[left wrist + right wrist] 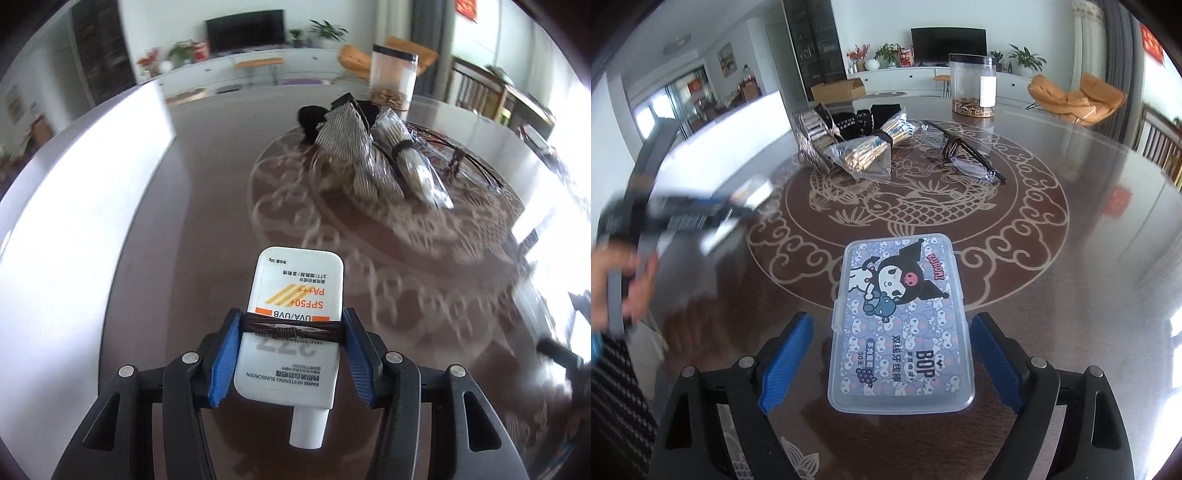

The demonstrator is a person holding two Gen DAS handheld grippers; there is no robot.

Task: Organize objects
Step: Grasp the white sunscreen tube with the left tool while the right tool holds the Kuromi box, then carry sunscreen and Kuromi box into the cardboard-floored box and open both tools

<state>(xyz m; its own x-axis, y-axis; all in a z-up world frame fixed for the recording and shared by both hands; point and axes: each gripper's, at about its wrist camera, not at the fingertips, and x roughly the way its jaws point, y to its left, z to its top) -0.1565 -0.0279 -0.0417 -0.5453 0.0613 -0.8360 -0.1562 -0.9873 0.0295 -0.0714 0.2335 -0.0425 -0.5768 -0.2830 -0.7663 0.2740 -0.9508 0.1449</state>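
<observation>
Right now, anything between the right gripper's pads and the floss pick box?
Nothing visible. The floss pick box lies flat on the table, between the open pads of the right gripper, a clear gap on each side. The bundle of swabs and the eyeglasses lie well beyond it.

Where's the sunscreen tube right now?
In the left wrist view, the sunscreen tube sits clamped in the left gripper, cap toward the camera, above the table.
</observation>
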